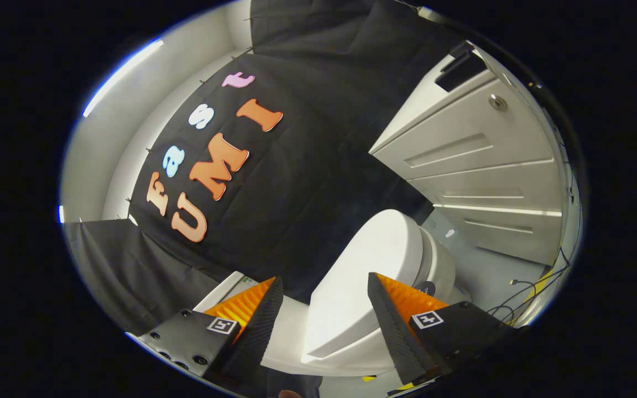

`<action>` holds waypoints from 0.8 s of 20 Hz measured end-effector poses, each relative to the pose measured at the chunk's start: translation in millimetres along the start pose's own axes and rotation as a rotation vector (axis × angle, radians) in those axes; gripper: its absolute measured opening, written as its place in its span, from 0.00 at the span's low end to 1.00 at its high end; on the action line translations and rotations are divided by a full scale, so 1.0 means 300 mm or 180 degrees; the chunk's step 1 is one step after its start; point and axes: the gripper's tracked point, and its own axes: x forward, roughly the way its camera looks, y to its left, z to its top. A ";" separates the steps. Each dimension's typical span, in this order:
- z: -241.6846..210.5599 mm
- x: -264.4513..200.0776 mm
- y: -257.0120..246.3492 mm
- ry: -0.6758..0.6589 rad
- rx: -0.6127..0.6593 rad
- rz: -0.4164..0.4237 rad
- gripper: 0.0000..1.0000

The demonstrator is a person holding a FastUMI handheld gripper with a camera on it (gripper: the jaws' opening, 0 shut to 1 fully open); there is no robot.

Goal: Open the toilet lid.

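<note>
Judging from how things lay, the task was well along, perhaps nearly done. The toilet lid (371, 271) stood raised, its broad white face tilted up and leaning back toward the black cloth wall (307, 166), and it appeared lifted clear of the seat. The view was strongly rolled, so I could not tell whether the lid had reached its full resting angle against the tank or cloth, or was only partway up.

The gripper (324, 309) had its jaws open, spread wide apart with nothing pressed between them. The lower part of the lid showed in the gap between the two fingers and ran on beyond them; its edge lay close to the inner face of one finger (393, 326), but whether that finger touched it could not be made out. The other finger (257, 326) stood apart from the lid, with a white ledge showing beside it.

Beyond the lid, the bowl (440, 265) curved away toward a pale floor (490, 276) where some cables (523, 290) trailed. A white panelled door (479, 166) rose behind that.

What seemed left, if anything, was a last push to settle the lid fully back so it would stay up unaided, then drawing the jaws away without dragging it forward. If the lid already rested at its stop, only the withdrawal remained.
</note>
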 end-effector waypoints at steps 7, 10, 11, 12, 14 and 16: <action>-0.063 0.045 -0.170 -0.0033 0.0718 -0.0139 0.99; -0.053 0.054 -0.246 -0.0121 0.0995 -0.0156 0.98; -0.049 0.063 -0.274 -0.0146 0.1064 -0.0166 0.98; -0.048 0.066 -0.294 -0.0162 0.1140 -0.0163 0.99; -0.061 0.081 -0.340 -0.0152 0.1254 -0.0176 0.98; -0.091 0.092 -0.389 -0.0096 0.1324 -0.0209 0.99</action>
